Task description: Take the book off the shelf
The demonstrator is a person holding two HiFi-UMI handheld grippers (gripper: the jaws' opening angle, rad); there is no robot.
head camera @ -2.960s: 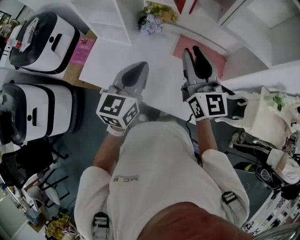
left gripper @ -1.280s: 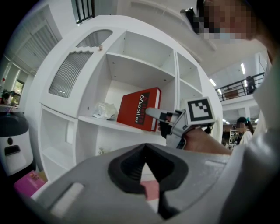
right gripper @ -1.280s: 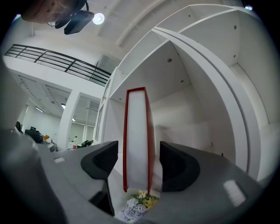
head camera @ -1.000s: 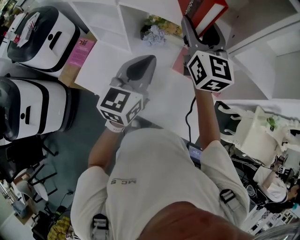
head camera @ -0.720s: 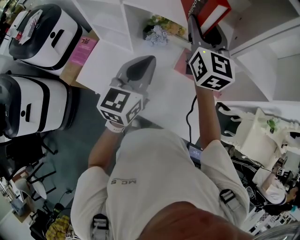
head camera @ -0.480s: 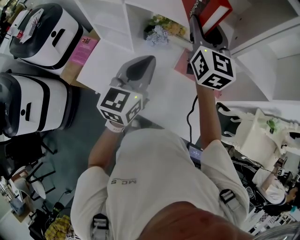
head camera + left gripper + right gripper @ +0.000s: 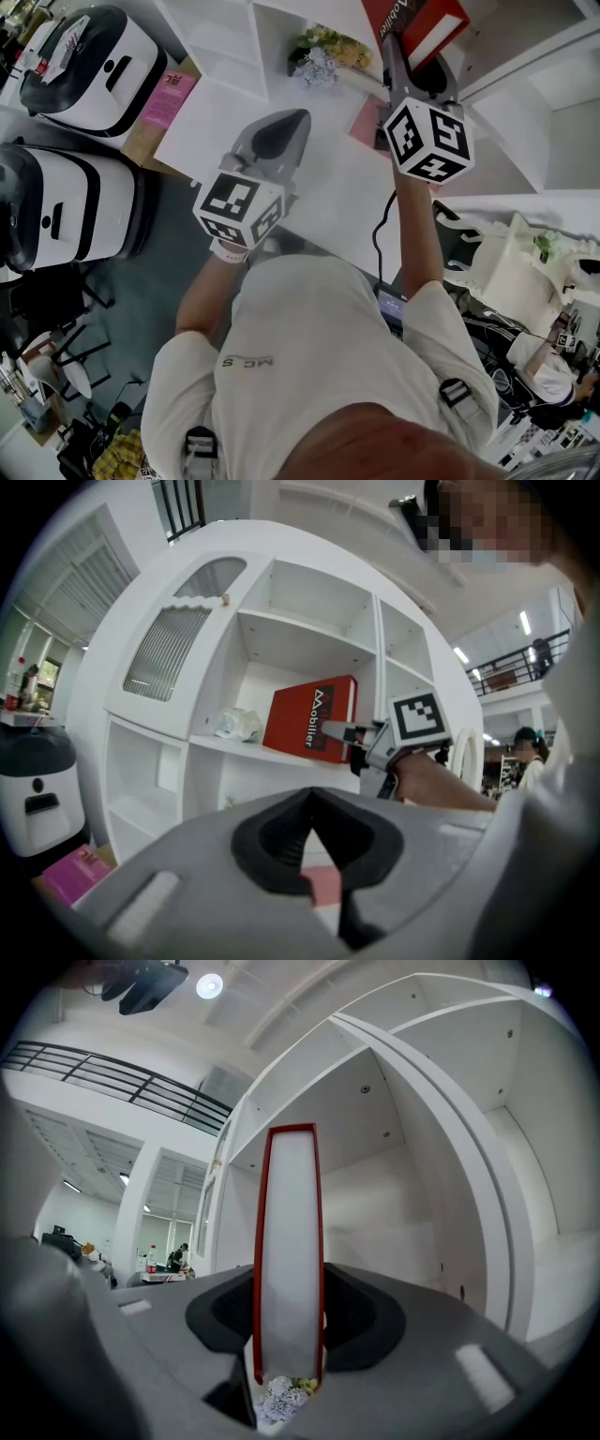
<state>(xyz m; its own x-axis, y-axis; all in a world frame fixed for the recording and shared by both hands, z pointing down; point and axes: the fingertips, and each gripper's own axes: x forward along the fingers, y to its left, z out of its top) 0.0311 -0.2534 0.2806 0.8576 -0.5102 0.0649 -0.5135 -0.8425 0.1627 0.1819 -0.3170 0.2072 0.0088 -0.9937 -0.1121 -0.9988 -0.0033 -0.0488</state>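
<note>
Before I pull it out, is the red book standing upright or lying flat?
Upright: the book stands on edge on the shelf, its pages running vertically.

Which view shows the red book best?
Left gripper view: the red book sits nearly whole on its shelf, cover lettering visible. Right gripper view shows only its page edge between the right gripper's fingers, just closing on it; head view crops it at top.

Flowers [image 7: 323, 52]: small bunch, far centre.
White machines [image 7: 66, 220]: two at the left, one beyond the other.
Pink box [image 7: 169, 97]: just right of the farther machine.
</note>
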